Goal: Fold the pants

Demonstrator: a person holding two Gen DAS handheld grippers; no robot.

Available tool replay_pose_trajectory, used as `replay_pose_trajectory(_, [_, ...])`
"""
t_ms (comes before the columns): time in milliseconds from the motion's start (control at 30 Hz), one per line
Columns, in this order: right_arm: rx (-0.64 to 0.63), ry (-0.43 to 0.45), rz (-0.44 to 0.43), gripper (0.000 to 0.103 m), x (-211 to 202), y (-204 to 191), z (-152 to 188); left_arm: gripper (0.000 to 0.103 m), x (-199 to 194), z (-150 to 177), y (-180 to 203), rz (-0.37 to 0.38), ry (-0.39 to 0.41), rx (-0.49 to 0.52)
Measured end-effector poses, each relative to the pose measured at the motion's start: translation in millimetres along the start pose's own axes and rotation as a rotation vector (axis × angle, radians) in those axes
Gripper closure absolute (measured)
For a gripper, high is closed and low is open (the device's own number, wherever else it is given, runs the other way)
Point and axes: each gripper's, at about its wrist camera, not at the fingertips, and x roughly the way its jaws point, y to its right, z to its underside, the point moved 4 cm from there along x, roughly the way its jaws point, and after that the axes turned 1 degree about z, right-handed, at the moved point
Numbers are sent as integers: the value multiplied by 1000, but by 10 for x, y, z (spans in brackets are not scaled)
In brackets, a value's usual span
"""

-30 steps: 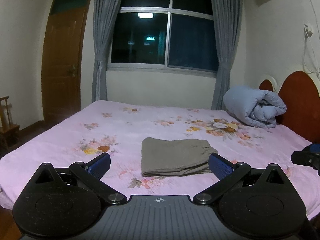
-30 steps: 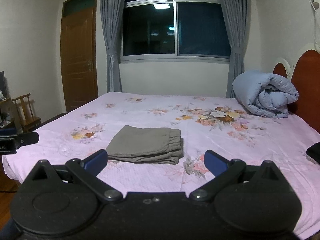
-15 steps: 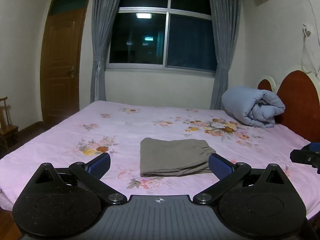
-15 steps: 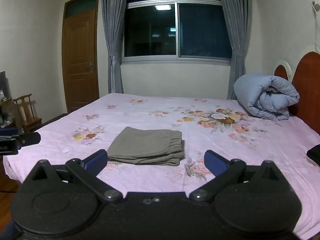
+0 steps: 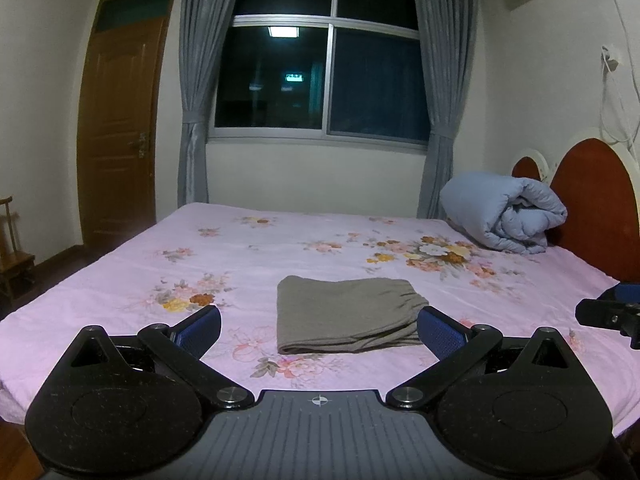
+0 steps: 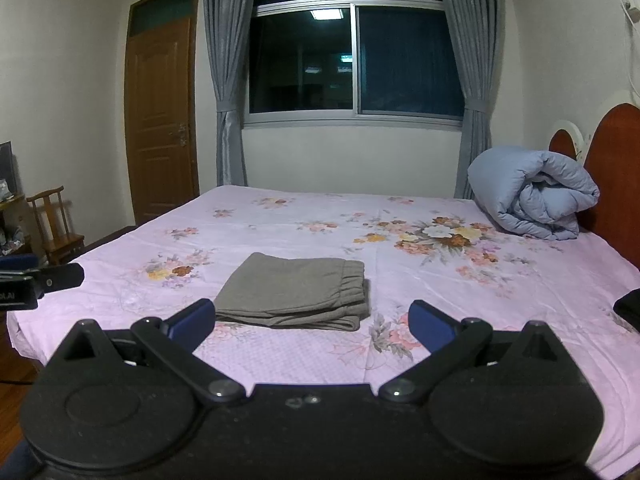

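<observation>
Pink floral sheet covers a wide bed [image 5: 280, 248], which fills both wrist views. At its far right corner, against a red-brown headboard [image 5: 592, 204], sits a rolled blue-grey duvet [image 5: 500, 212].

Near the front middle of the bed lie the grey-brown pants [image 5: 344, 308], already folded into a flat, compact rectangle, so the folding looks finished or nearly so. Its longer side runs left to right across the bed. The gathered elastic waistband [image 6: 354, 280] points right, toward the headboard; the smooth folded edge faces left.

Both tools hover above the near edge of the bed, apart from the cloth. The left gripper [image 5: 320, 328] has its fingers spread wide and empty, with the pants straight ahead between them. The right gripper [image 6: 312, 320] is also spread wide and empty; the pants lie ahead and left of its centre. Neither looks clearly nearer.
</observation>
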Motion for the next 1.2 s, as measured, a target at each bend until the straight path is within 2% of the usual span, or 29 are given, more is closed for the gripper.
replay_pose_trajectory(1200, [-6,-1,-4,6,-18,36,-24,0,-7,-5,17,5,5,1])
